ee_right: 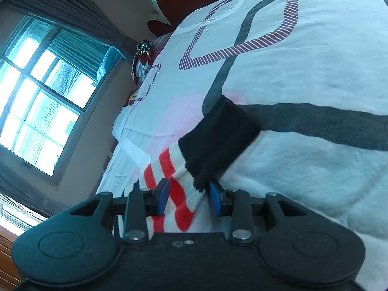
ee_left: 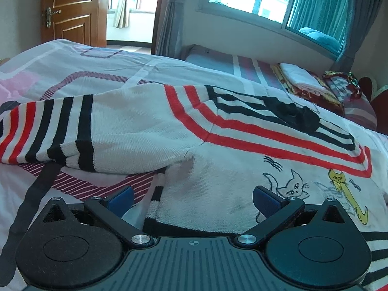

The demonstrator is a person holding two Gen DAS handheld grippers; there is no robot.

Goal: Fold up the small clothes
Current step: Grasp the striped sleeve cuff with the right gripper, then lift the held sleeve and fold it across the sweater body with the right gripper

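White knit with red and black stripes, the small sweater (ee_left: 218, 145) lies spread on the bed cover (ee_left: 72, 60), its cat drawings facing up near the hem. One sleeve (ee_left: 72, 131) stretches out sideways, flat on the cover and not yet folded in.

The left gripper (ee_left: 192, 200) hovers low at the hem corner with its jaws wide apart, the striped edge lying between the blue pads (ee_left: 264, 201) but nothing pinched. The right gripper (ee_right: 189, 198) sits over a sleeve end, the black cuff (ee_right: 218, 143) poking out ahead of it; its jaws stand partly apart on either side of the striped cloth, near it but seemingly not clamped.

This looks like the start of the fold: both grippers lining up on edges before any layer is turned. Next, each likely needs to close firmly on its bit of knit, then lift and carry the sleeve across the body, keeping the cloth from bunching
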